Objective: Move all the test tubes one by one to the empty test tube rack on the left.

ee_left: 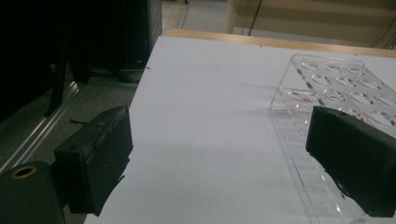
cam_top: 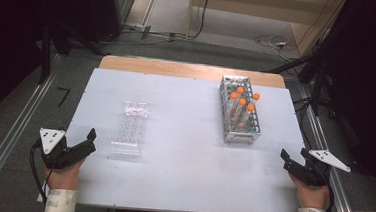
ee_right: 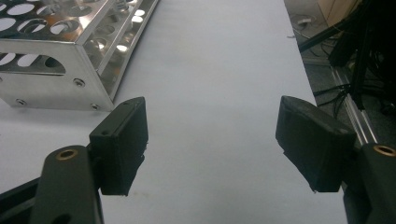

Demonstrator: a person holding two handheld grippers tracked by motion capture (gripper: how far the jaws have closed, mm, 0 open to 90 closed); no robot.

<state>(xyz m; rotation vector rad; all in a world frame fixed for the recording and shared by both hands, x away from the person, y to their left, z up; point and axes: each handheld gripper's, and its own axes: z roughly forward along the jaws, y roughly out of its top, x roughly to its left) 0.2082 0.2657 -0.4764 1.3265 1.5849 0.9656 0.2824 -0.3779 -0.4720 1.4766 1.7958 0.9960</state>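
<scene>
Both grippers sit low at the bottom corners of the high view, and neither holds anything. The left gripper (cam_top: 91,140) rests at the lower left of the frame over the near edge of the white surface (cam_top: 183,151), its jaws spread apart with only bare surface between them. In the left gripper view that gap is wide, and the right-hand jaw overlaps the near corner of the clear well plate (ee_left: 336,84); whether it touches the plate I cannot tell.

From above, the plate (cam_top: 131,127) lies flat left of centre, just up and to the right of the left gripper, its long side running away from the person. It has rows of round wells and some red marking.

The right gripper (cam_top: 293,154) is at the lower right, jaws also apart and empty, right at the surface's right edge. The metal tube rack (cam_top: 239,109) stands in the upper right of the high view, well apart from the plate, with several orange-capped tubes (cam_top: 242,102) upright in it. In the right gripper view, the rack's near corner (ee_right: 70,60) fills the upper left, just beyond the left-hand jaw but clear of it.
</scene>
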